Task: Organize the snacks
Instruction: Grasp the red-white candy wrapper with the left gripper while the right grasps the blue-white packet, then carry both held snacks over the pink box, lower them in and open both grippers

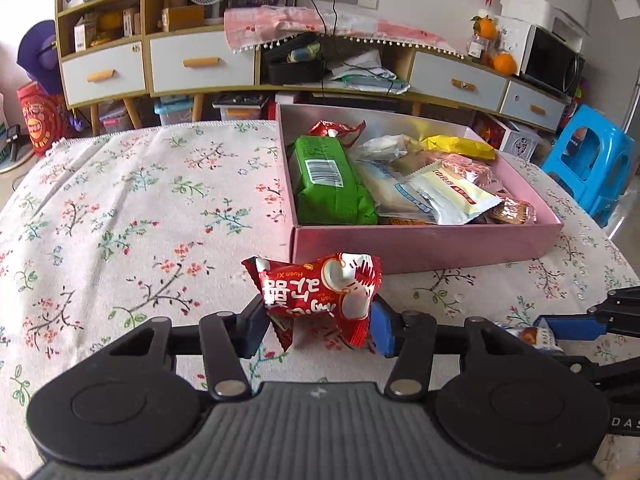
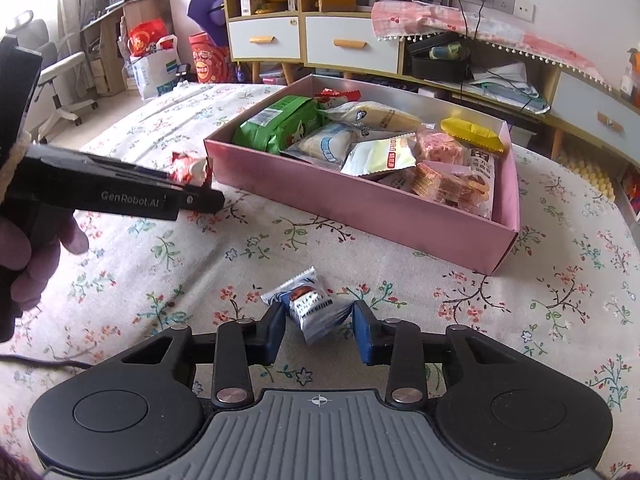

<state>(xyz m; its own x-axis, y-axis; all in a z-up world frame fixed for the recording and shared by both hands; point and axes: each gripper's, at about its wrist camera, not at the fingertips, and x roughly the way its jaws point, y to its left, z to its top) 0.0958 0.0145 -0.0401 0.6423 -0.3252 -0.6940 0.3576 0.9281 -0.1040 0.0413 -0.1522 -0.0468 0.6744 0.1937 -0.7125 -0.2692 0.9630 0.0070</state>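
Two small wrapped snacks are under handling on the floral tabletop [image 1: 120, 208], near the pink box [image 1: 424, 244]. The left tool [image 1: 320, 326] is clamped on the red snack packet [image 1: 320, 292], which is held at its middle, just short of the box's near wall. The right tool [image 2: 318, 326] is closed on the blue-and-white snack packet [image 2: 310, 308], gripped across its near half; the far end is seen resting on the cloth.

Both packets are judged light, soft and crinkly, with slick film likely to slip or deform under pressure. A hold across the filled middle, rather than on the crimped ends, is judged the more secure.

The pink box is already crowded: a green packet [image 1: 326, 178] lies at the left, a yellow packet [image 1: 460, 146] at the far right, with pale wrappers between. Free space appears limited, so the box wall and the piled contents are considered the main obstruction. The two tools are close together, and a clash between them is considered possible.
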